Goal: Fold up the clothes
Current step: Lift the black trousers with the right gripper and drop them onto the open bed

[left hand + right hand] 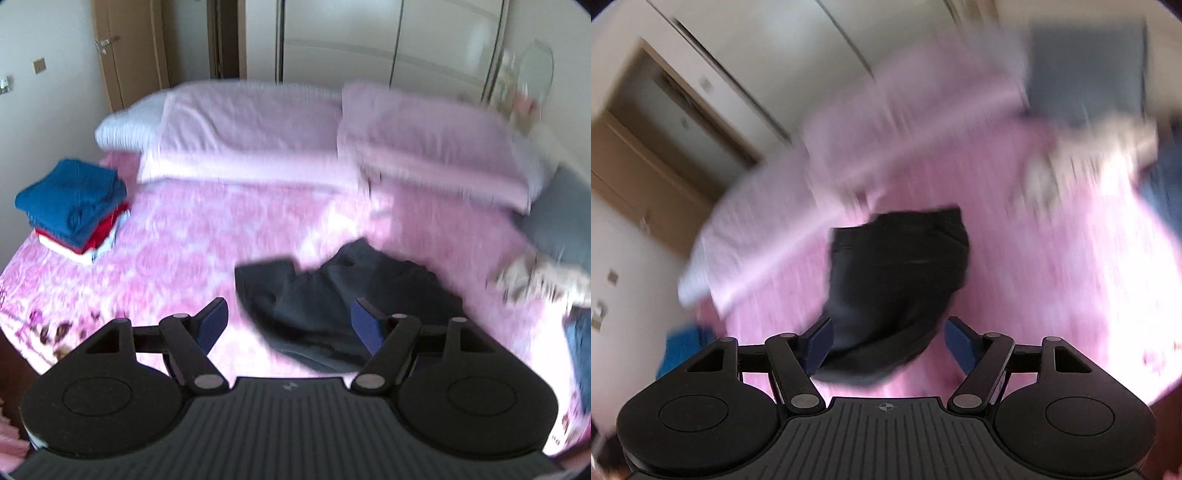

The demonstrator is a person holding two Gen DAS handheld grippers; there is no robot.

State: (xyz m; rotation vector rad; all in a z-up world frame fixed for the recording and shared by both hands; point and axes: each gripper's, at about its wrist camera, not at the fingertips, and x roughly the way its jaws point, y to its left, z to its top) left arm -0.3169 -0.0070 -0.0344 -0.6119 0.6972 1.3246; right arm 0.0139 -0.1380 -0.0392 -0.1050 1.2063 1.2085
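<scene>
A dark, crumpled garment (332, 295) lies on the pink bedspread (184, 236) near the front edge of the bed. It also shows in the right wrist view (897, 280), blurred. My left gripper (290, 325) is open and empty, above the garment's near-left part. My right gripper (886, 343) is open and empty, with the garment's near end between and just beyond its blue fingers (960, 343). Whether either gripper touches the cloth I cannot tell.
A stack of folded blue, red and white clothes (74, 206) sits at the bed's left edge. Pink pillows (258, 129) lie at the head. A grey cushion (565, 214), a pale crumpled cloth (535, 277) and a blue garment (580, 347) lie at right.
</scene>
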